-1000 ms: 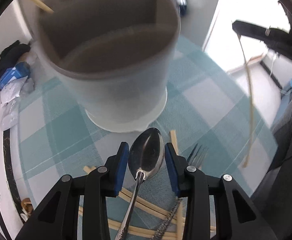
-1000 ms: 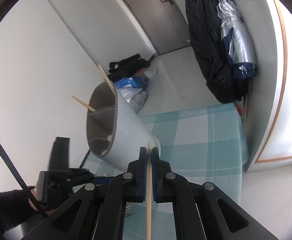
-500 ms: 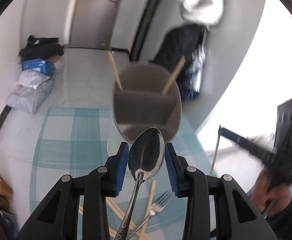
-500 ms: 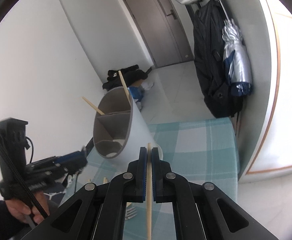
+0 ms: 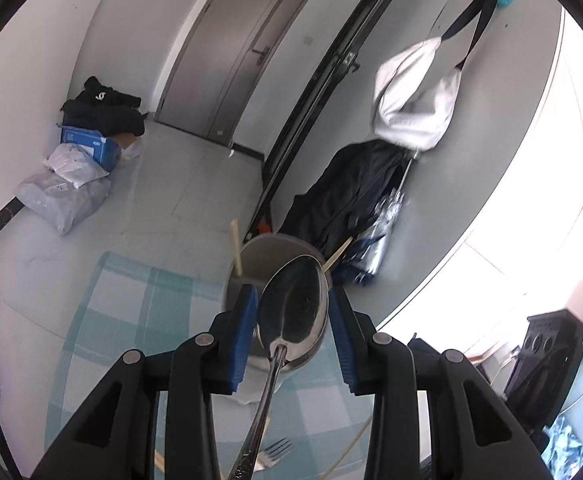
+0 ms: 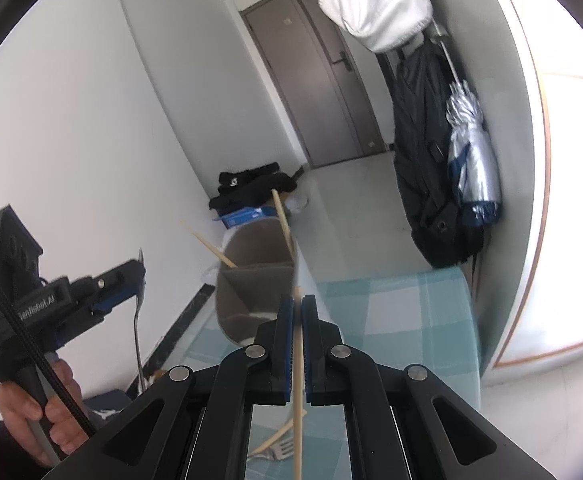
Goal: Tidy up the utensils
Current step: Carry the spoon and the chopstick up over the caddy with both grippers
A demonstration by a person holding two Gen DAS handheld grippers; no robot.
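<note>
My left gripper [image 5: 291,312] is shut on a steel spoon [image 5: 293,308], bowl up between the blue pads, handle hanging down. It also shows in the right wrist view [image 6: 131,284], raised left of the holder. The grey divided utensil holder [image 5: 259,256] stands on the checked cloth just beyond the spoon, with two chopsticks [image 5: 236,246] in it. My right gripper [image 6: 297,312] is shut on one wooden chopstick [image 6: 298,384], held upright in front of the holder [image 6: 259,280]. A fork [image 6: 277,450] and loose chopsticks lie on the cloth below.
A teal checked tablecloth [image 6: 403,316] covers the table. Dark coat and silver umbrella [image 6: 471,160] hang on the right wall. Bags and a blue box [image 5: 87,148] lie on the floor by the grey door. The fork [image 5: 275,450] lies under my left gripper.
My left gripper has lifted and pulled back with the spoon, so the holder looks smaller and farther. My right gripper has also risen with the chopstick; the holder now stands upright in its view.
</note>
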